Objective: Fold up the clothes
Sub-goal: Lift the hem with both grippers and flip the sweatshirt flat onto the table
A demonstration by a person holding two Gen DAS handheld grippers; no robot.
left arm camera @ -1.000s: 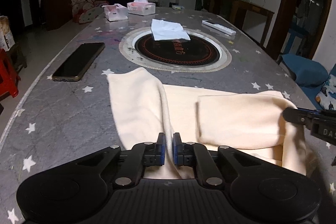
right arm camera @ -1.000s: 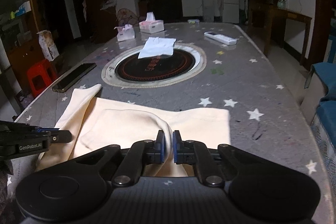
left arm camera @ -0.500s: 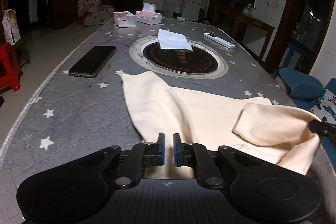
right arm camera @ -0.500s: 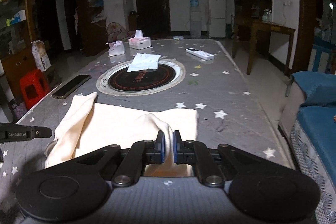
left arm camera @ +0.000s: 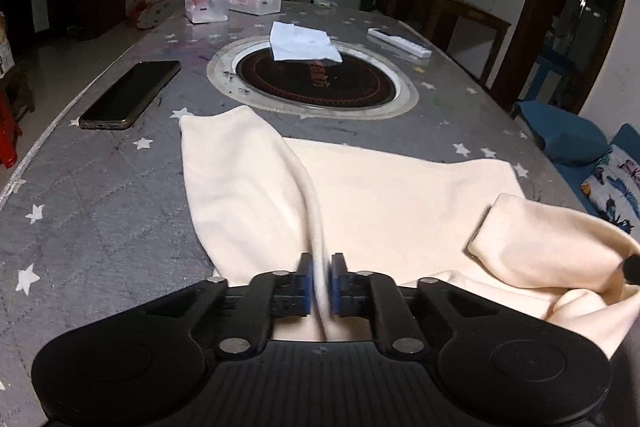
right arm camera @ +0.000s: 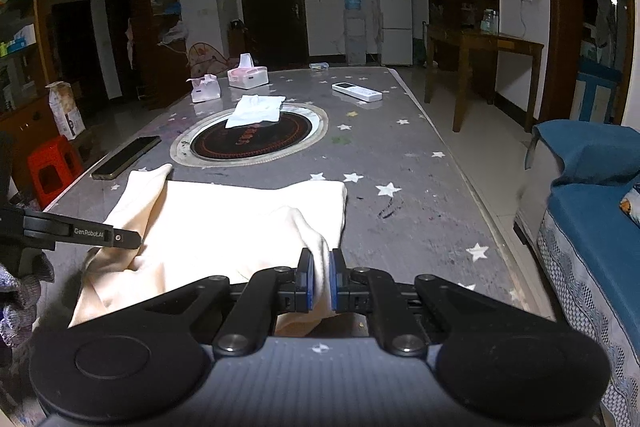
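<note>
A cream garment (left arm camera: 392,195) lies across the near end of the grey star-patterned table (left arm camera: 100,187); it also shows in the right wrist view (right arm camera: 224,223). My left gripper (left arm camera: 321,285) is shut on its near left edge, which rises in a ridge to the fingers. My right gripper (right arm camera: 321,281) is shut on its near right edge and holds that side lifted above the table. The lifted right side shows as a raised fold (left arm camera: 560,251) in the left wrist view. The left gripper's finger (right arm camera: 100,237) shows at the left of the right wrist view.
A black phone (left arm camera: 132,95) lies at the table's left edge. A round black hob (left arm camera: 316,79) with a white cloth (left arm camera: 300,43) on it sits mid-table. Two tissue boxes (left arm camera: 254,1) and a white remote (left arm camera: 400,43) lie beyond. A blue sofa (right arm camera: 592,195) stands right.
Both grippers have pulled back and up with the garment's near edge. The flat folded right panel has lifted into a hanging fold, and more of the garment is raised off the table.
</note>
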